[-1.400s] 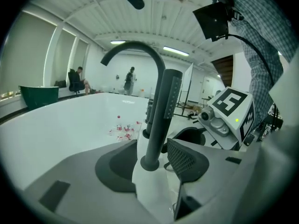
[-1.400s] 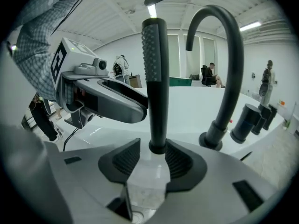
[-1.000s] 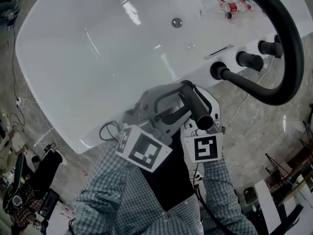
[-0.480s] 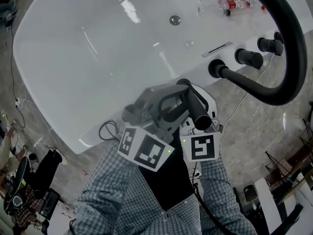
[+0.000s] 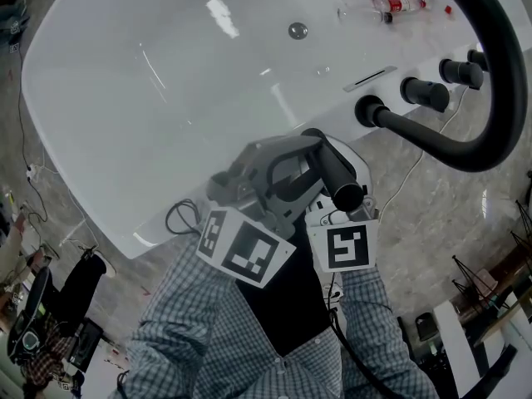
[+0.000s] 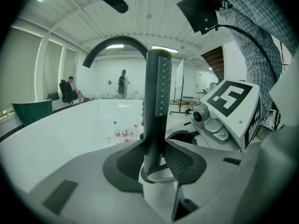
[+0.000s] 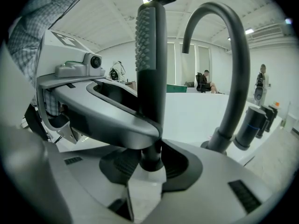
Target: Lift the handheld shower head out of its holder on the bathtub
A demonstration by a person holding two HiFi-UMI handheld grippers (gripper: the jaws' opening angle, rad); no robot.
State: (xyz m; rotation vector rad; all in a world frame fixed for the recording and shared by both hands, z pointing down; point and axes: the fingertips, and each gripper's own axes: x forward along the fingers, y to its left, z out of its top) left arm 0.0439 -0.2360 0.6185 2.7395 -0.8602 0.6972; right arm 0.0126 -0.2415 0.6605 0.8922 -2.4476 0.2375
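Ahead of your claws and off to their left spreads the white bathtub (image 5: 125, 98), with the drain (image 5: 298, 31) well in front of them. Further ahead and to the right, a few red-labelled bottles (image 5: 399, 2) lie inside the tub at its far end. To the right of your right claw, along the same rim, stand the black arched spout (image 5: 503, 81) and then two black knobs (image 5: 424, 94). A grey stone floor (image 5: 432, 214) lies below that rim. The room is a large pale hall with a panelled ceiling. Far beyond the left claw are a seated person (image 6: 70, 88) and a standing person (image 6: 123, 82).

Your left claw (image 6: 156, 164) is clamped on the lower part of the shower head (image 6: 156, 101). Both pads lie against the black, nubbed stick, which stands upright between them with its foot at a pale ring (image 6: 156, 175) on the tub rim. Your right claw (image 7: 148, 160) grips the same stick from the other side. Its pads touch the very base, just beneath the left claw's jaw. Neither claw has come fully together, because the stick fills the gap in each.

Compared with a second ago, both claws are in the same spot at the rim. Their jaws were spread wider then and have since drawn in onto the shower head. The shower head itself stands where it did.
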